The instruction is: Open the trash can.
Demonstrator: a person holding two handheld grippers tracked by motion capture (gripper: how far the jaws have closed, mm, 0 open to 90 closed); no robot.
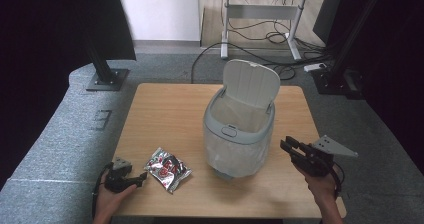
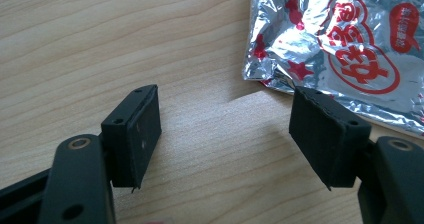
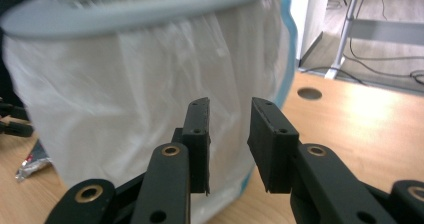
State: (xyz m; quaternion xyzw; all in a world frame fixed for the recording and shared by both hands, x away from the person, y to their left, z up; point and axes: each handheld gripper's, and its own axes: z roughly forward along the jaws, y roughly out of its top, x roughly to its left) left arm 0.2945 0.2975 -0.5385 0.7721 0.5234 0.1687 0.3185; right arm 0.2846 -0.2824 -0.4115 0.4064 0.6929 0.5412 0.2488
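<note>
At the lower left of the high view, my left gripper [image 1: 141, 176] rests on the table [image 1: 165, 109], jaws spread wide with bare wood between them; the foil snack packet [image 1: 167, 169] lies flat just beyond its tips. Toward the lower right, my right gripper [image 1: 288, 145] hovers beside the lined bin [image 1: 239, 134], lid up; its jaws stand narrowly apart, holding nothing.
</note>
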